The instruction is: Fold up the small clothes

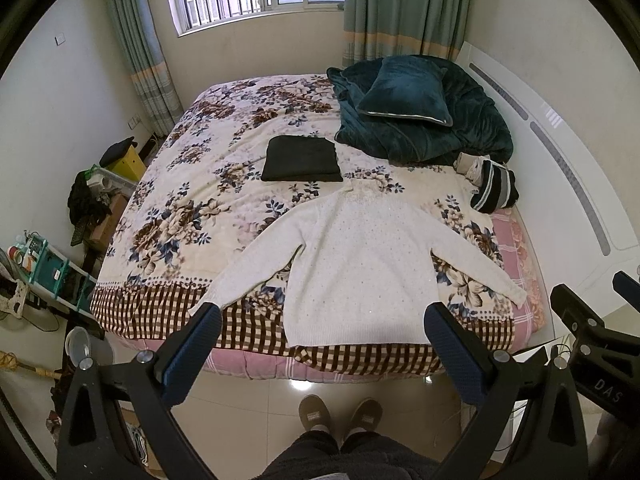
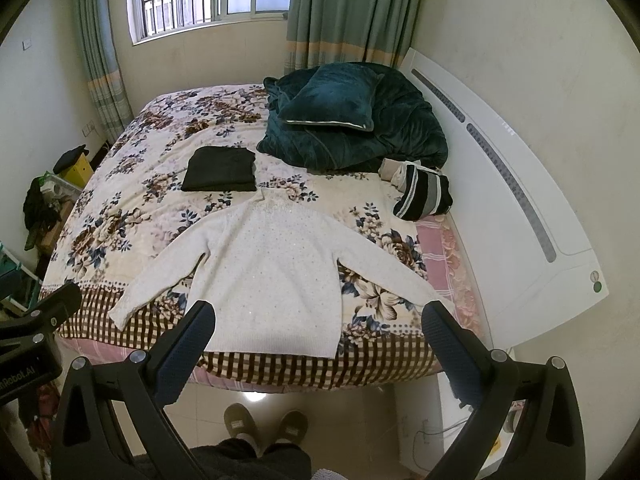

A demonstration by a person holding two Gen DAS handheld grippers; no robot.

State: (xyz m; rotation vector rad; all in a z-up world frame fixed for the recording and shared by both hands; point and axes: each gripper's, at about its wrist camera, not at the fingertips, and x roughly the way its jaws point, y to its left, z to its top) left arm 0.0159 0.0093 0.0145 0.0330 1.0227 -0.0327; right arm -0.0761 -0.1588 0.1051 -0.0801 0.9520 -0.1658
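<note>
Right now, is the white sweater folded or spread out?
Spread out. The white sweater lies flat on the bed, both sleeves angled outward, hem at the near edge. Neither gripper touches it.

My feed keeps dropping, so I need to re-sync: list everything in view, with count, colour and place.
sweater: 1, white, flat at the near end of the bed, sleeves spread
folded garment: 1, black, beyond the sweater's collar
striped garment: 1, black, white and grey, bundled at the bed's right edge
pillow: 1, teal, on the blanket
blanket: 1, teal, heaped at the far right of the bed
bedspread: 1, floral with checked border, covering the bed
curtains: 2, grey-green, beside the window
slippers: 2, brown, on the floor below
left gripper: 1, black, jaws open, holding nothing
right gripper: 1, black, jaws open, holding nothing
</note>
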